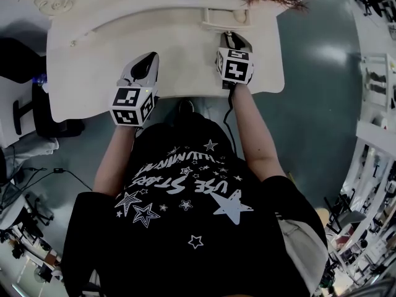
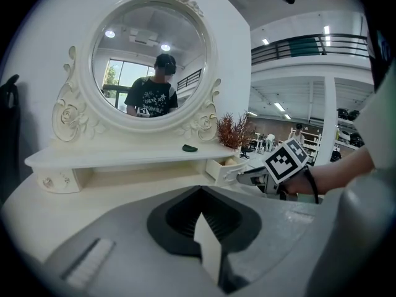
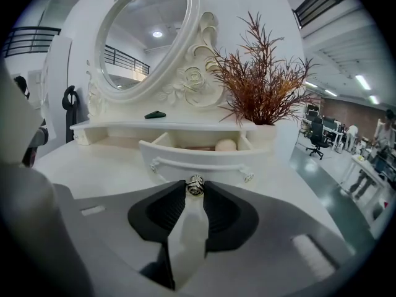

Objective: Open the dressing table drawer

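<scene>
The white dressing table (image 1: 93,54) has a small drawer (image 3: 198,156) under its right shelf, standing pulled out. Inside it lies a round beige thing (image 3: 226,145). My right gripper (image 3: 195,188) is shut on the drawer's metal knob (image 3: 195,183). From the head view the drawer (image 1: 226,18) juts out from the shelf, with the right gripper (image 1: 230,37) just in front of it. My left gripper (image 1: 147,57) hovers over the tabletop to the left, shut with nothing in it. The left gripper view shows the left gripper (image 2: 200,189), with the drawer (image 2: 224,167) off to its right.
An oval mirror (image 2: 151,60) stands at the back. A pot of dried reddish twigs (image 3: 260,98) sits at the shelf's right end, and a small green thing (image 3: 155,114) lies on the shelf. A black chair (image 1: 37,110) stands left of the table.
</scene>
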`<state>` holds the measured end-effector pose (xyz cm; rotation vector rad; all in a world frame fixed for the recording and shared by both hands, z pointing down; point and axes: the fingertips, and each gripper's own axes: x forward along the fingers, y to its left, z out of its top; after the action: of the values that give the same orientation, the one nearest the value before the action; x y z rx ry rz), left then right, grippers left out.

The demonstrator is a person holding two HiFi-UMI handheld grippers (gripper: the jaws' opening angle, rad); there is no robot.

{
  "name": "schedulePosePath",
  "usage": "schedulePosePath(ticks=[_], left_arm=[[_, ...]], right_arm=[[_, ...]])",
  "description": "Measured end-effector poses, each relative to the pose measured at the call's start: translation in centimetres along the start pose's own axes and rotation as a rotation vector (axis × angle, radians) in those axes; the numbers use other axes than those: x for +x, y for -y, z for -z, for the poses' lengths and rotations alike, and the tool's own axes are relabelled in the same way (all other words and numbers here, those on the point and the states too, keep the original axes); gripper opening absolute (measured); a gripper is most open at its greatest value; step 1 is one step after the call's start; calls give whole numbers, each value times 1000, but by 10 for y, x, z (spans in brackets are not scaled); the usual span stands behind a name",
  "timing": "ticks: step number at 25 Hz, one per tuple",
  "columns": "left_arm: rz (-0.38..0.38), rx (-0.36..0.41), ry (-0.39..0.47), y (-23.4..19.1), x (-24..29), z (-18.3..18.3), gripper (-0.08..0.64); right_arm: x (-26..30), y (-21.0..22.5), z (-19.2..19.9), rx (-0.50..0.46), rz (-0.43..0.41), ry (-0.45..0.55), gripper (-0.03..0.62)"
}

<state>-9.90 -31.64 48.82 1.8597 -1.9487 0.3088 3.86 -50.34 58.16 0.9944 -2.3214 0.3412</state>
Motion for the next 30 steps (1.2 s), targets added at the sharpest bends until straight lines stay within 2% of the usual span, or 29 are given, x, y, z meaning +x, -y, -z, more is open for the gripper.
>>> schedulePosePath(ticks=[9, 11, 13, 18, 22, 26, 30], left_arm=[[7, -12, 1, -6, -14, 7, 2], [12, -8, 4, -10, -17, 7, 2], [20, -5, 12, -14, -20, 6, 2], [54, -2, 42, -21, -33, -1, 2], [116, 10, 51, -27, -47, -5, 2], [181, 35, 30, -35, -70, 0, 2], [235, 56, 44, -46, -92, -3, 2]], right_arm=[[-3, 0, -2, 22, 17, 12, 130], [-6, -1, -5, 32, 22, 27, 201], [-13, -2, -7, 37, 35, 37, 209], [-37, -7, -8, 44, 81, 49, 206], [-68, -12, -16, 70, 152, 83, 196], [-107, -28, -18, 104, 223, 107, 155], [-142, -49, -16, 146, 277, 134, 135]])
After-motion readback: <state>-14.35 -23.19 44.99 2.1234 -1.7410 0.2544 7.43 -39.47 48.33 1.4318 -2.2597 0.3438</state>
